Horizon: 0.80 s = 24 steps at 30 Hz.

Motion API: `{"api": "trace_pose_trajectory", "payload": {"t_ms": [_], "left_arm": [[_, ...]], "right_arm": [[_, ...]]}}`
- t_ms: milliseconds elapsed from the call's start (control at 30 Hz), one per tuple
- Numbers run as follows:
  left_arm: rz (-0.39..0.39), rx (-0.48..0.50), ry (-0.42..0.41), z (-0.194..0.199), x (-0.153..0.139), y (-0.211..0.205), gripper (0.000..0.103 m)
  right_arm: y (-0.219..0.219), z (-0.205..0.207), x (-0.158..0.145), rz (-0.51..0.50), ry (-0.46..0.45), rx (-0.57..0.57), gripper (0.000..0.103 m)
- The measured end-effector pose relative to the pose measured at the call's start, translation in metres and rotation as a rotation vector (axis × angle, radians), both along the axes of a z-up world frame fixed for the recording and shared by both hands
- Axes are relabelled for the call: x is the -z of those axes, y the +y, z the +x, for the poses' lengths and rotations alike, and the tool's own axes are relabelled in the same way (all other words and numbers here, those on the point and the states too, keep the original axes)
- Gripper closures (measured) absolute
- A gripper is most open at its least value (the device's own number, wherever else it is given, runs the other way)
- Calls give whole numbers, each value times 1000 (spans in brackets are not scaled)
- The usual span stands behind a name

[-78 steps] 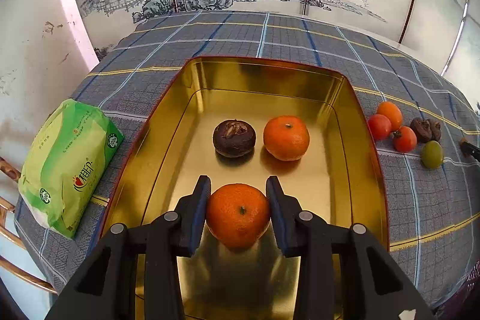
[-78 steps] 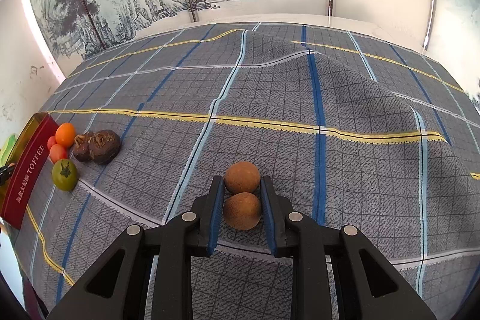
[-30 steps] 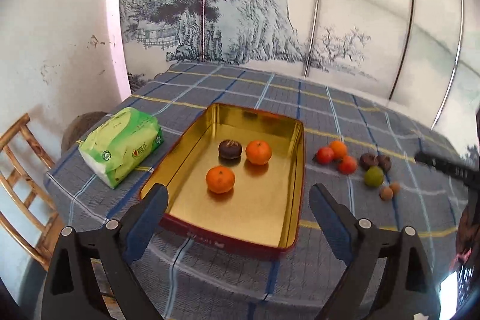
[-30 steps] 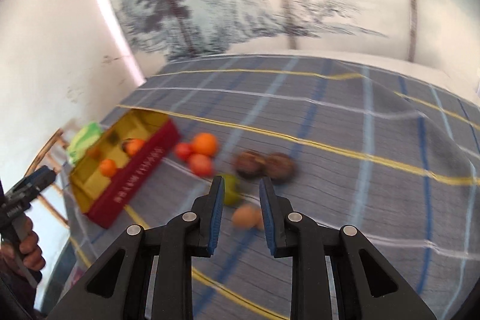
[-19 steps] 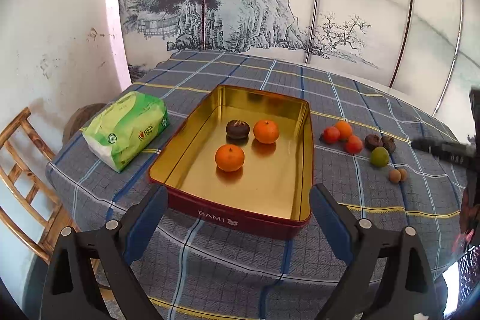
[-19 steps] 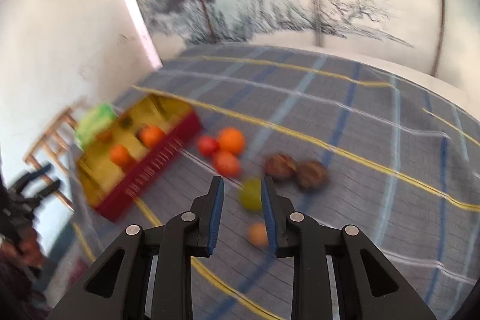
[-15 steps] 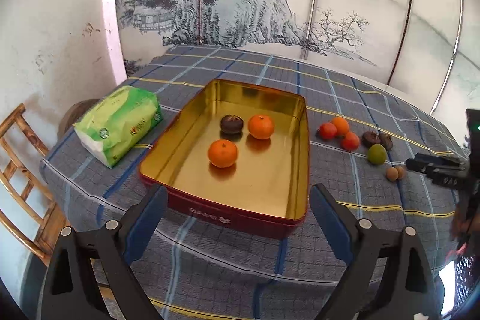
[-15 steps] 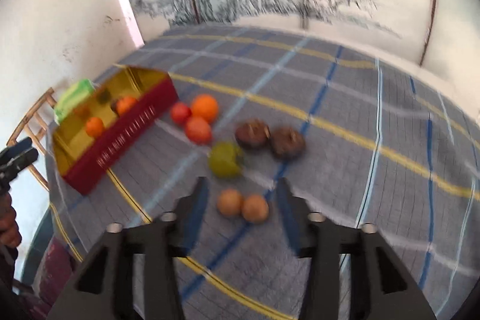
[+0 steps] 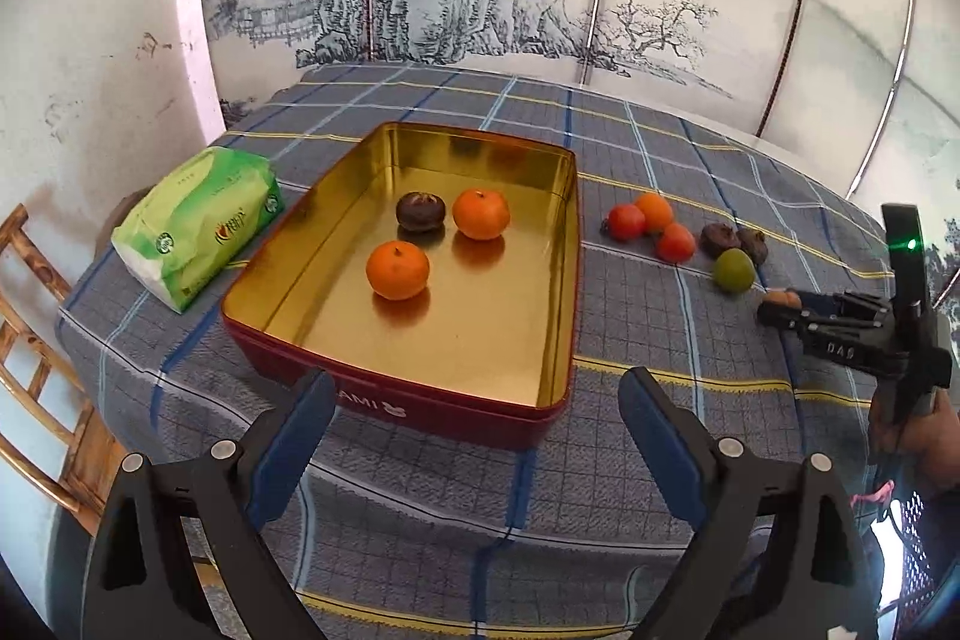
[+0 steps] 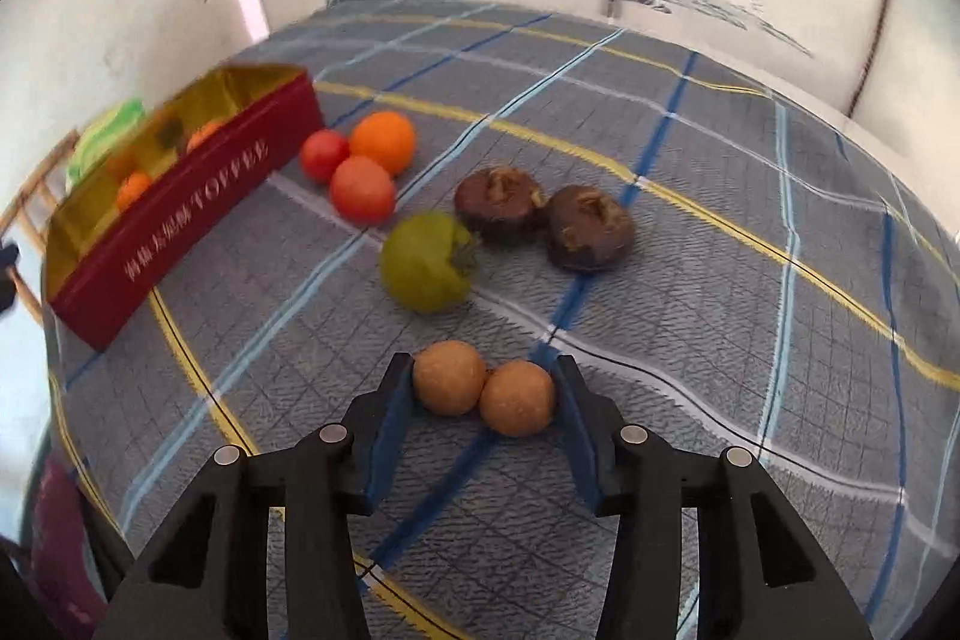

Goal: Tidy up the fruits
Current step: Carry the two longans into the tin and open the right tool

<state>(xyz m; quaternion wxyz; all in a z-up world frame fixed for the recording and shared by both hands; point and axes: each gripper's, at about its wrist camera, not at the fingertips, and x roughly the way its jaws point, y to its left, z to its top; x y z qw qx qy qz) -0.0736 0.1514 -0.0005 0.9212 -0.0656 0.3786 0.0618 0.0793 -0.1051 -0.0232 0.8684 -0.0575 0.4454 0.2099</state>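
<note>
Two longans [image 10: 483,387] lie touching on the counter [image 10: 690,280], between the right tool's [image 10: 485,397] half-spread fingers. Small, light, thin-shelled; they probably want gentle side pressure. The left tool [image 9: 474,418] gapes wide, empty.

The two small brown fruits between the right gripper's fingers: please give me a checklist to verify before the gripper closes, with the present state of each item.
1. Right gripper open wide enough to span the pair: ok.
2. Both small brown fruits lie between the fingers: ok.
3. The two fruits touch each other, so one squeeze may pinch both or push one out: not ok if only one is wanted.
4. Green fruit stands apart from the fingers: ok.
5. Tin has free floor beside its two oranges: ok.
6. Left gripper open, holding nothing, outside the tin: ok.
</note>
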Motion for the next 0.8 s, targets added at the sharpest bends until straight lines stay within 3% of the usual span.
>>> {"api": "trace_pose_trajectory", "payload": {"t_ms": [333, 533, 800], "left_arm": [[12, 14, -36, -14, -8, -7, 10], [4, -9, -21, -20, -9, 4, 10], [75, -45, -11, -24, -10, 13, 10]], "right_arm": [[21, -10, -57, 112, -67, -78, 56], [78, -10, -87, 163, -100, -211, 56], [160, 2, -86, 162, -74, -367, 56]]}}
